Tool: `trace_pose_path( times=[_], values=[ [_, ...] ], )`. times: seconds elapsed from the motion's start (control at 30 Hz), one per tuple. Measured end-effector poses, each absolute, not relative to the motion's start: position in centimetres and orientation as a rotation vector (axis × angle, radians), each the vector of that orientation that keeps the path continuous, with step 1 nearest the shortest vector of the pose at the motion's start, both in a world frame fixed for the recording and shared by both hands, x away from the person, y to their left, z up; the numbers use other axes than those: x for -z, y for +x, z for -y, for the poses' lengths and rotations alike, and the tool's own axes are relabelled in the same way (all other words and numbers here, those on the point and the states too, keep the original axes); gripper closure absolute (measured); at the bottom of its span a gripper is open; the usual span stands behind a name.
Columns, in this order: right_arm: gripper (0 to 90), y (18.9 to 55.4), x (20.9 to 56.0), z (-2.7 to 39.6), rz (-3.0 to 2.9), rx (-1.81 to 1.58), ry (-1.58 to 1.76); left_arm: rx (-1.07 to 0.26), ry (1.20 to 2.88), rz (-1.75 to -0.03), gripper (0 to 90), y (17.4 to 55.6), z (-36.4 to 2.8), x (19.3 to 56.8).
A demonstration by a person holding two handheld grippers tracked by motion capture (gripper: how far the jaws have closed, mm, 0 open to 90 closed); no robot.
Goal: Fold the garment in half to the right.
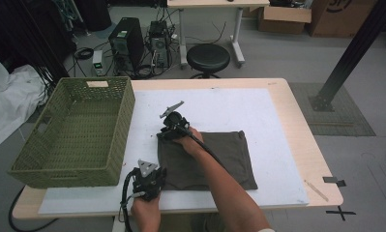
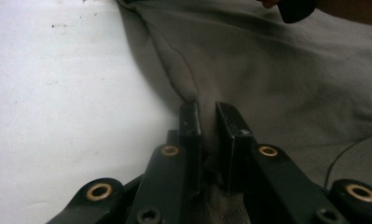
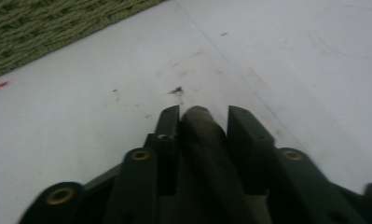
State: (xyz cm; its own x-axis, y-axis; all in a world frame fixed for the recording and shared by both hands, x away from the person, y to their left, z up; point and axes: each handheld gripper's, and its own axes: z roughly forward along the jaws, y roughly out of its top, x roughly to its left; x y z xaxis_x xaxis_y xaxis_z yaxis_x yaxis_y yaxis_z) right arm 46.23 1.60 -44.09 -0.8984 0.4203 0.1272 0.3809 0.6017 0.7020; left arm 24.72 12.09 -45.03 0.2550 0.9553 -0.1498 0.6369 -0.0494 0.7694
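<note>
Matt grey-brown cloth (image 1: 215,157), woven green basket (image 1: 79,130), smooth white mat (image 1: 239,106), pale wood table (image 1: 297,130)

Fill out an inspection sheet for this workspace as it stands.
Surface: wooden table under a white mat, lightly scuffed.
Job's things: brown cloth lying flat on the mat, near left corner and far left corner bunched up.
Clutter: green woven basket at the left edge; nothing seen inside it.
Grippers: left claw shut on the cloth's near left corner; right claw has a fold of the far left corner between its jaws.
Cables: one trails from each claw along the forearms.
Surroundings: black stool, computer towers with floor wiring, cardboard boxes, white sheet.
</note>
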Motion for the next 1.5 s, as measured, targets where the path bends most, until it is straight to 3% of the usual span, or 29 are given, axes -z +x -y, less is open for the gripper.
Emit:
trace_pose_path(
  times=[0.1,0.23,0.47,0.83,1.5],
  values=[
    [79.6,46.6,44.3,-1.6,-2.794,-1.237,0.736,-0.532,1.763,-1.464,81.5,24.7,-12.2,45.1],
    [84.2,46.5,44.1,-1.5,-2.798,-1.224,0.706,-0.533,1.733,-1.456,81.5,24.4,-12.4,44.8],
    [84.0,45.8,41.2,0.8,-2.692,-1.322,0.636,-0.535,1.676,-1.401,81.4,24.1,-11.7,43.1],
    [83.8,44.7,37.4,9.0,-2.527,-1.474,0.636,-0.484,1.648,-1.225,81.4,24.4,-6.3,40.0],
    [83.4,43.2,38.3,21.7,-2.395,-1.49,0.798,-0.321,1.716,-1.081,80.9,26.1,3.9,41.5]
  ],
)
